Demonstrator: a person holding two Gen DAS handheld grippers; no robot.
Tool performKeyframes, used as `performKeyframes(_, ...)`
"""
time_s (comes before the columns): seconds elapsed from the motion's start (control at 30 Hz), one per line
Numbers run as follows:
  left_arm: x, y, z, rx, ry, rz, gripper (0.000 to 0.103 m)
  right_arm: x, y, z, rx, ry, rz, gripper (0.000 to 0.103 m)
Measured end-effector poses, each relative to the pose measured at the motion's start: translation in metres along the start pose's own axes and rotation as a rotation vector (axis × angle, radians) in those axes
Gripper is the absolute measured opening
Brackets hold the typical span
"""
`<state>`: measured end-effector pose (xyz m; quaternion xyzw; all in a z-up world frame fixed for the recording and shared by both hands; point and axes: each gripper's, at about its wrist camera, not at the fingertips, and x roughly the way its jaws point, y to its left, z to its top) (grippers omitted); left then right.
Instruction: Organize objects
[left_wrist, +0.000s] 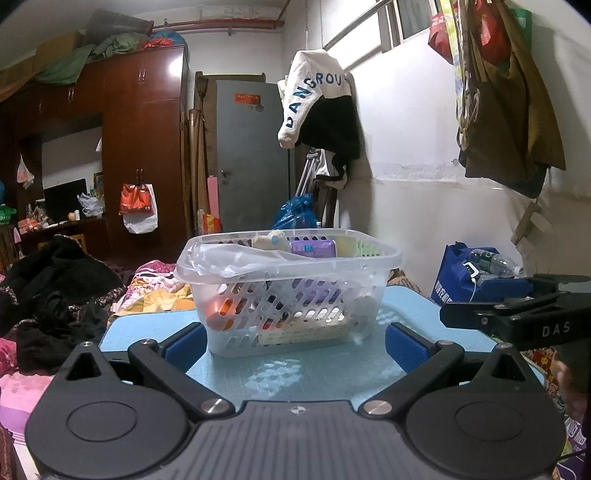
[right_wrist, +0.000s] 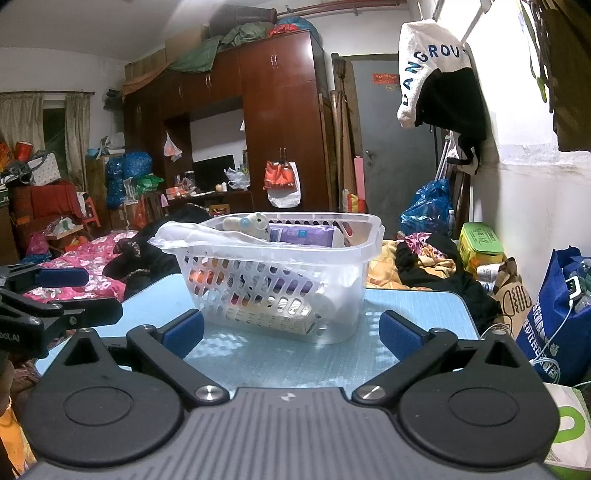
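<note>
A clear plastic basket (left_wrist: 364, 258) stands on a light blue table (left_wrist: 314, 373). It holds a purple packet (left_wrist: 314, 248), a small plush toy (left_wrist: 271, 240), a clear plastic bag (left_wrist: 221, 258), an orange item (left_wrist: 221, 314) and a flat box (left_wrist: 303, 334). My left gripper (left_wrist: 295, 341) is open and empty, just in front of the basket. The same basket (right_wrist: 365, 230) shows in the right wrist view on the table (right_wrist: 295, 362). My right gripper (right_wrist: 291, 330) is open and empty, just short of it. Each gripper shows at the edge of the other's view.
A bed with black clothes (left_wrist: 55, 291) and floral bedding (right_wrist: 81, 269) lies left of and behind the table. A blue bag (right_wrist: 554, 317) with bottles stands at the right. A dark wardrobe (left_wrist: 144, 147), a grey door (left_wrist: 251, 155) and hanging clothes (left_wrist: 325, 107) are behind.
</note>
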<state>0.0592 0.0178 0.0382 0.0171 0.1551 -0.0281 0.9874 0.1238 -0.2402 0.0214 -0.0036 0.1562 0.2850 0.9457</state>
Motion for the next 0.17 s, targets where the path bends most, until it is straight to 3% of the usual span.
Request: performKeyframes(0.17, 0.0015, -0.0017, -0.0006, 0.001, 0.005, 0.007, 0.103, 0.0012, 0.0003, -0.0017, -0.005, 0.004, 0.002, 0.103)
